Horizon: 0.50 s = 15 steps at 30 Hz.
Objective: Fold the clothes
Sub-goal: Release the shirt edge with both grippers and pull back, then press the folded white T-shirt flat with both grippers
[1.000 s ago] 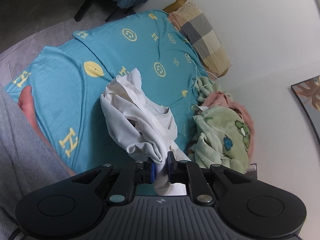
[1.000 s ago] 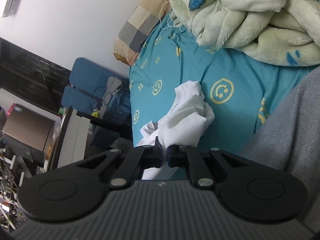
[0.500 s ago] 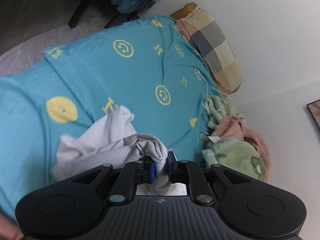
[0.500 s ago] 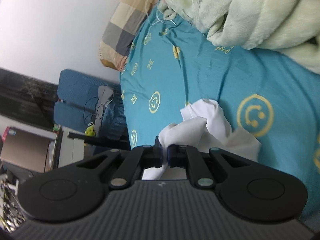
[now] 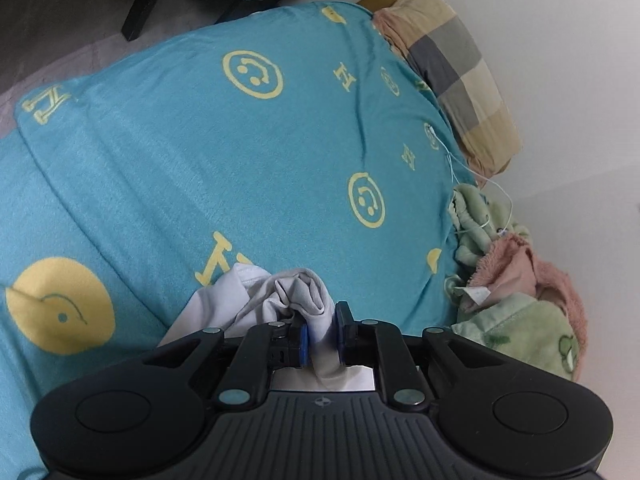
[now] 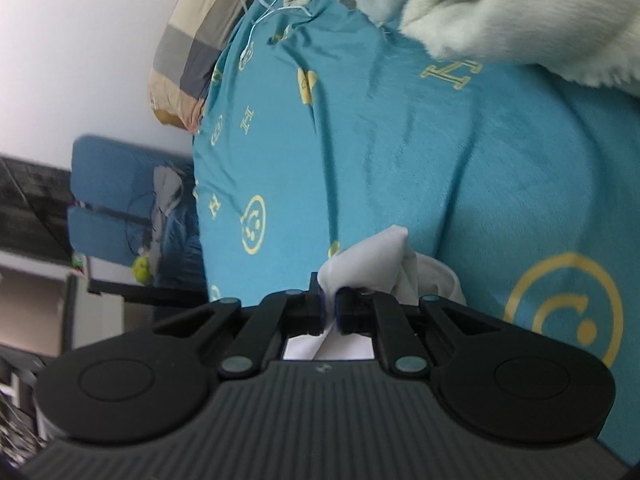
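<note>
A white garment [image 5: 280, 300] lies bunched low on the teal bedspread [image 5: 240, 160], which is printed with yellow smileys. My left gripper [image 5: 322, 334] is shut on a fold of this cloth, which runs down between the blue pads. In the right wrist view the same white garment [image 6: 372, 268] bulges just ahead of my right gripper [image 6: 329, 308], whose pads pinch a thin edge of it. Most of the garment is hidden under the two gripper bodies.
A checked pillow [image 5: 452, 68] lies at the head of the bed against the white wall. A green and pink fleece blanket [image 5: 520, 300] is heaped along the right side, seen large as the pale green blanket [image 6: 500, 8]. A blue chair [image 6: 116, 200] stands beyond the bed.
Both grippers have come down toward the bedspread with the white garment. The cloth hung loose and long before; now it is bunched close to the bed by the fingers.
</note>
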Each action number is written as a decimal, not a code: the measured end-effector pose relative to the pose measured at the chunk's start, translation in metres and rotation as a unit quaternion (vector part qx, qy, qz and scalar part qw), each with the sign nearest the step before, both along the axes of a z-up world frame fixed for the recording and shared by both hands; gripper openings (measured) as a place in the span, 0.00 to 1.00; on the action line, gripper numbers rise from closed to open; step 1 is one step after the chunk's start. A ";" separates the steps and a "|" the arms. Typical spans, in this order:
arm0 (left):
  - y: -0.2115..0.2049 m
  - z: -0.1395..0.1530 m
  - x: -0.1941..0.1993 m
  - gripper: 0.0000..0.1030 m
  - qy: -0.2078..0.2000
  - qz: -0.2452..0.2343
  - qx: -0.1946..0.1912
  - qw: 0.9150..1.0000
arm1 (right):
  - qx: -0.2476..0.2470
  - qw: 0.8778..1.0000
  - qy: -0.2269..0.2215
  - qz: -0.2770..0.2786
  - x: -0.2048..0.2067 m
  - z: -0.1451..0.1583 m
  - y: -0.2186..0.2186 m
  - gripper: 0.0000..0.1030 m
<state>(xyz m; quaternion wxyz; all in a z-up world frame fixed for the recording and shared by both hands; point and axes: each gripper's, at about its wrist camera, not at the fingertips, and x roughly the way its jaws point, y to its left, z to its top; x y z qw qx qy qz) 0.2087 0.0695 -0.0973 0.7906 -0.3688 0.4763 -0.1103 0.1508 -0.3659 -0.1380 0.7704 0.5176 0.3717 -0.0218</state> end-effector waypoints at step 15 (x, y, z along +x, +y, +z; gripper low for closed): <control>-0.078 0.034 -0.036 0.77 -0.188 -0.113 0.258 0.941 | -0.231 0.958 -0.126 0.116 -0.002 0.052 0.047 0.78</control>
